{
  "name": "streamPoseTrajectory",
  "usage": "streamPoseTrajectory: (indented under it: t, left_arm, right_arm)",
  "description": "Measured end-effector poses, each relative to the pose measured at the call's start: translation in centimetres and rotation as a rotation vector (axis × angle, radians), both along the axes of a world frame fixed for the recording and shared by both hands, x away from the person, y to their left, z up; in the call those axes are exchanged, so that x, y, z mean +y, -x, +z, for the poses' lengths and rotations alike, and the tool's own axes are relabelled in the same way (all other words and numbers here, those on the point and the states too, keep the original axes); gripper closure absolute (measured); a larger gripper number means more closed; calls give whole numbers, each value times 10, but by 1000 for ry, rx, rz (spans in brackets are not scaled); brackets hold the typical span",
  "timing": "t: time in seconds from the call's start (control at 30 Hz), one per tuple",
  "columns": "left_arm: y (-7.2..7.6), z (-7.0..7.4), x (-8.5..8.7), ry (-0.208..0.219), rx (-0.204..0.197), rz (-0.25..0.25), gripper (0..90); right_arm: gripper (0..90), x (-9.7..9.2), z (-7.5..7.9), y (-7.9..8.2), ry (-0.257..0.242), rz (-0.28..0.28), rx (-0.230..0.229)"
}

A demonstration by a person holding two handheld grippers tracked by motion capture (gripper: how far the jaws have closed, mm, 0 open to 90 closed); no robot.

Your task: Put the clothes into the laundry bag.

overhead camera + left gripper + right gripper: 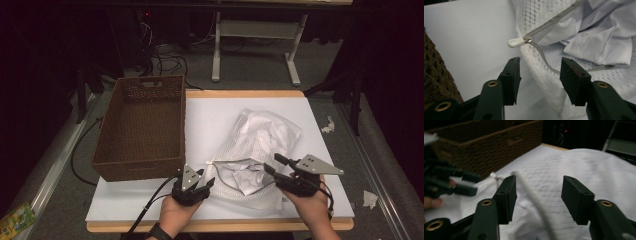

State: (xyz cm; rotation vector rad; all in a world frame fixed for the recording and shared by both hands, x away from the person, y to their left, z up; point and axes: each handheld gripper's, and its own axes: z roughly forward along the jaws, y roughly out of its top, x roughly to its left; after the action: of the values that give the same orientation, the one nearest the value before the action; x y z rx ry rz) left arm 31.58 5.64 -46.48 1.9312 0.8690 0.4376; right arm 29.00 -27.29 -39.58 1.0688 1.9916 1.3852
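Between my two hand-held grippers lies the mesh laundry bag (pixel 260 160), unzipped with a white shirt (pixel 247 181) inside. Left hand-held gripper (pixel 209 183) and right hand-held gripper (pixel 272 165) both stand half open, holding nothing. Next, I judge, I grip the shirt and pull it out.

I am counting one white mesh laundry bag (pixel 260 150) lying on the right of the table, one white shirt (pixel 599 42) showing inside it, and one zipper pull (pixel 516 42) sitting at its near-left edge. One brown wicker basket (pixel 142 125) is standing on the left. I am working two grippers, left gripper (pixel 200 186) and right gripper (pixel 276 165), both gaping.
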Motion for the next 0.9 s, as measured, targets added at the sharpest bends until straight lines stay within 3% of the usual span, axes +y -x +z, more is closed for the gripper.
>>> streamPoseTrajectory:
  t: [0.03, 0.07, 0.1, 0.17, 0.2, 0.3, 0.37, 0.4, 0.43, 0.47, 0.5, 0.57, 0.6, 0.67, 0.73, 0.8, 0.83, 0.9]
  left_arm:
    - [-1, 0, 1, -1, 2, -2, 564]
    - [-1, 0, 1, -4, -1, -4, 591]
    - [1, 0, 1, -21, -19, -7, 647]
    - [3, 0, -2, -48, -28, -8, 748]
    - [3, 0, -2, -56, -28, -3, 834]
    - [3, 1, 0, -60, -34, 21, 872]
    - [7, 5, -2, -37, -54, 23, 771]
    - [8, 7, -3, -32, -62, 12, 688]
    - [10, 8, -6, -34, -75, 4, 684]
    - [12, 10, -7, -35, -86, 3, 654]
    - [14, 11, -9, -27, -97, 5, 631]
    - [16, 11, -12, -17, -95, -18, 589]
    - [16, 10, -13, -12, -82, -38, 589]
    - [13, 5, -20, -4, -3, -109, 570]
    - [10, -5, -29, -52, 48, -136, 522]
    - [4, -17, -35, -105, 124, -157, 472]
    - [3, -18, -38, -127, 145, -166, 465]
    - [5, -17, -40, -158, 130, -185, 557]
  right_arm:
    - [458, 6, -2, 1, 27, 6, 3]
    - [479, 15, -6, -1, 103, -18, -15]
    - [556, 17, -8, -3, 124, -29, -15]
    - [847, 17, -12, -9, 143, -47, 20]
    - [900, 15, -12, -9, 159, -32, 39]
    - [900, 14, -4, 5, 180, -1, 9]
    - [875, 13, -1, 15, 169, -6, 0]
    - [788, 12, -1, 22, 161, 0, 4]
    - [725, 12, 0, 26, 154, 2, -8]
    - [692, 13, 2, 29, 151, 0, -46]
    - [705, 14, 6, 32, 147, 0, -57]
    - [750, 19, 11, 36, 119, 51, -79]
    - [751, 25, 9, 37, 122, 93, -66]
    - [767, 37, -2, 34, 141, 146, -31]
    - [754, 44, -18, 28, 153, 168, 41]
    - [710, 47, -33, 21, 184, 168, 96]
    - [696, 48, -40, 18, 193, 172, 129]
    - [663, 51, -53, 13, 252, 180, 172]
